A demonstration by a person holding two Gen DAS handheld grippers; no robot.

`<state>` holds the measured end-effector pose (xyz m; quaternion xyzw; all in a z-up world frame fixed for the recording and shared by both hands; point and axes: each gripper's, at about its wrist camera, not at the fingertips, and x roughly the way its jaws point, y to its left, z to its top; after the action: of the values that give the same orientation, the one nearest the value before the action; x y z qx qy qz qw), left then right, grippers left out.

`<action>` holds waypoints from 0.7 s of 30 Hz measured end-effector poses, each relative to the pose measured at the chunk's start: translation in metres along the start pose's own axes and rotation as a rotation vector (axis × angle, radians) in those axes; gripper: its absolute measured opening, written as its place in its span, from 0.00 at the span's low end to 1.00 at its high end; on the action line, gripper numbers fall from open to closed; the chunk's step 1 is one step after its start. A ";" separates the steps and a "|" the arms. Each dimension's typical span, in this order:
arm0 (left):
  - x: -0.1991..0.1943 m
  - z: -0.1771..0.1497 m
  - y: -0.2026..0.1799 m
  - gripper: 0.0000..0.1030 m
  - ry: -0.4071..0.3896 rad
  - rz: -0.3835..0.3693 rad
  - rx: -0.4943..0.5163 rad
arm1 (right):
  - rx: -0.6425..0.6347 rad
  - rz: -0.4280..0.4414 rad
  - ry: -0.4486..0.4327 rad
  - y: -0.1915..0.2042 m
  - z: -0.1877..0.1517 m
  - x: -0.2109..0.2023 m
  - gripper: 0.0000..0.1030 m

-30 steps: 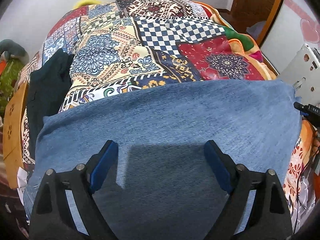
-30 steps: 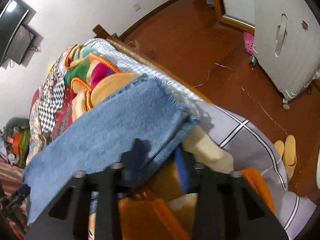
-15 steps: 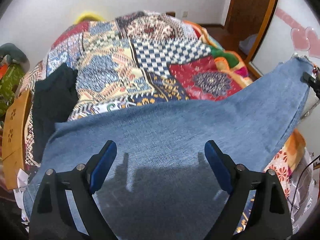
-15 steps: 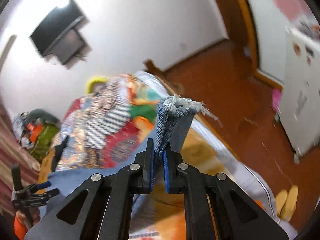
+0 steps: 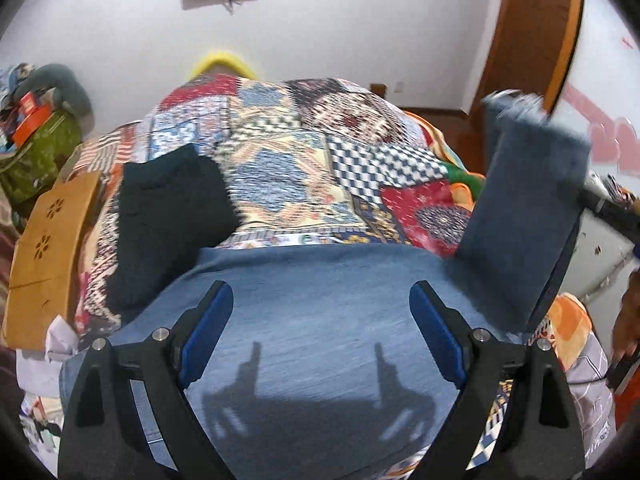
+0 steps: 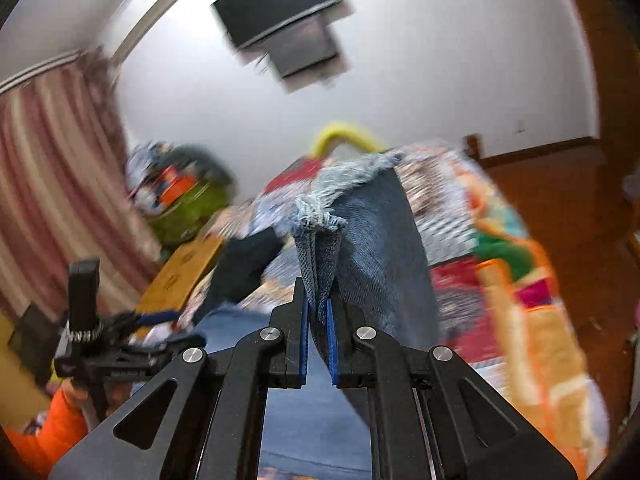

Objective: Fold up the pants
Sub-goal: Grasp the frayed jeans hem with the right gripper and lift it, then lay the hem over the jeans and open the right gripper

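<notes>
Blue denim pants [image 5: 320, 320] lie across the near part of a bed with a patchwork quilt [image 5: 304, 152]. My left gripper [image 5: 320, 324] hovers open above the flat denim, with nothing between its blue pads. At the right of the left wrist view, the leg end of the pants [image 5: 524, 216] is lifted high off the bed. My right gripper [image 6: 318, 312] is shut on the frayed hem [image 6: 320, 220] of the pants [image 6: 384, 256], with cloth bunched between its pads. The left gripper [image 6: 160, 326] shows low at the left of the right wrist view, held by a hand in an orange sleeve [image 6: 44, 440].
A dark folded garment [image 5: 172, 216] lies on the quilt at the left, beside a wooden board [image 5: 48, 248]. A wall-mounted TV [image 6: 280, 20] hangs on the far wall. A green bag [image 5: 36, 160] stands left, a wooden door [image 5: 532, 32] and white cabinet [image 5: 600, 248] right.
My right gripper has shut on the pants' hem and lifted that end up off the bed edge, swinging it over toward the quilt. The left gripper has risen, still open.
</notes>
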<state>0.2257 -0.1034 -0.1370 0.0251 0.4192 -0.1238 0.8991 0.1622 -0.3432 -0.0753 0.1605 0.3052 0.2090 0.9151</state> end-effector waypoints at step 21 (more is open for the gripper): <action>0.023 -0.015 0.035 0.89 0.060 0.009 -0.099 | -0.112 0.190 0.508 0.047 -0.084 0.115 0.46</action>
<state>0.2373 -0.0719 -0.1659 -0.0135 0.4514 -0.0980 0.8868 0.1799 -0.2333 -0.1766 0.0799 0.4963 0.3441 0.7931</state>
